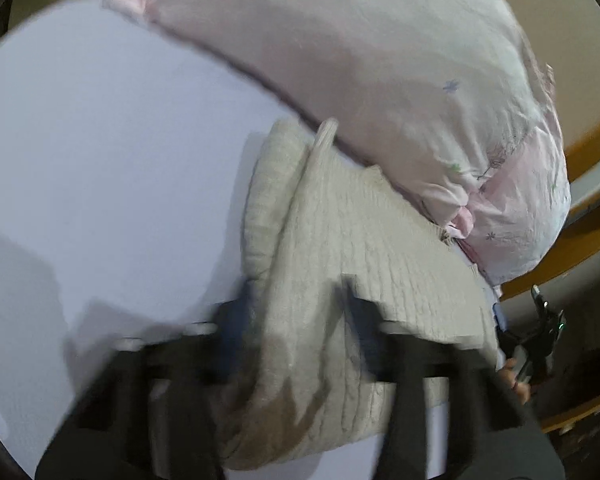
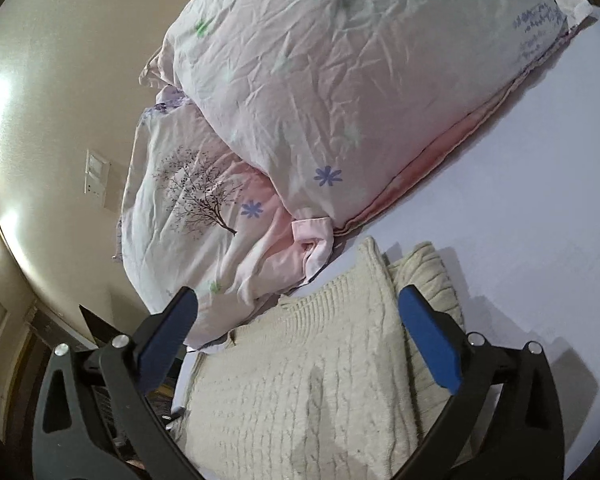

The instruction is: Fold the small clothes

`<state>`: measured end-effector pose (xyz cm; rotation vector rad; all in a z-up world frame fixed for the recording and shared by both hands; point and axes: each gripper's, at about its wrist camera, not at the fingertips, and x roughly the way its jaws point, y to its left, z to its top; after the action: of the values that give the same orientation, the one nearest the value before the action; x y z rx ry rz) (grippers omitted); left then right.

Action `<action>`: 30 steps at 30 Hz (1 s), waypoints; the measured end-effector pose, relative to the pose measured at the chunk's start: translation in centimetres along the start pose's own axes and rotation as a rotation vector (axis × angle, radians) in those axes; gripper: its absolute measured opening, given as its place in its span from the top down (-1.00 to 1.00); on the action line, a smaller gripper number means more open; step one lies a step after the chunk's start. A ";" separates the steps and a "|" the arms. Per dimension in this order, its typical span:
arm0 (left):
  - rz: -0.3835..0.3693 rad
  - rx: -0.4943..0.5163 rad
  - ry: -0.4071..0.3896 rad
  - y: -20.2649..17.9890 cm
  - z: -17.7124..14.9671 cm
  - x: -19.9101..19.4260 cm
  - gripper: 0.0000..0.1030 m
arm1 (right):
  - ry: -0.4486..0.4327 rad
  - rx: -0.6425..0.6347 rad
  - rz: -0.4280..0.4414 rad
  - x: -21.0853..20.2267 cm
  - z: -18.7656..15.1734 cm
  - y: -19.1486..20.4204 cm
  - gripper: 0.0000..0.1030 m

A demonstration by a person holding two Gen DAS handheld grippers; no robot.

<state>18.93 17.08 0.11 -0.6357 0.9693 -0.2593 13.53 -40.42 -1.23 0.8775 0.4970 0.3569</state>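
Left hand-held gripper: the left hand-held gripper [image 1: 295, 312] sits low over the bed, its two dark fingers either side of a bunched fold of the cream knit sweater [image 1: 340, 280]; the knit fills the gap, but motion blur means I can't tell whether it is really clamped.
Right hand-held gripper: the right hand-held gripper [image 2: 300, 312] is spread wide, blue pads [image 2: 428, 340] well apart, poised above the sweater [image 2: 300, 380] and gripping nothing.
Pose: both point along the bed towards the pillows; the right view is tilted, so the bed slopes across it.
Sweater location: it lies folded into layers on the white bed sheet [image 2: 520, 180], its far edge just beside the pillows, a ribbed part peeking out to one side.
Pillows: a big floral pillow [image 2: 320, 80] rests on a second one printed with a tree [image 2: 203, 196].
Hard to make out: the left view is smeared; the sweater's near end is cut off behind the fingers. At that view's right edge a dark device [image 1: 540, 336] and part of a hand show, unclear.
Background: a wall switch plate [image 2: 96, 178] on the beige wall.
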 end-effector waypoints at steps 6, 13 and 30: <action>-0.231 -0.086 -0.049 -3.7 0.1 -1.5 0.71 | -0.001 0.050 0.062 -0.5 0.4 -0.4 -0.95; -0.575 0.172 0.023 -22.4 -2.3 1.9 0.71 | -0.083 0.004 0.076 -3.3 1.3 0.5 -0.95; -0.215 0.346 0.060 -24.1 -5.9 6.4 -0.24 | 0.314 0.067 -0.101 -2.8 3.6 -3.8 -0.96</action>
<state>19.25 -7.32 7.98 -0.4145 0.8861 -0.6251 13.53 -46.38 -1.62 0.8616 0.8441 0.3893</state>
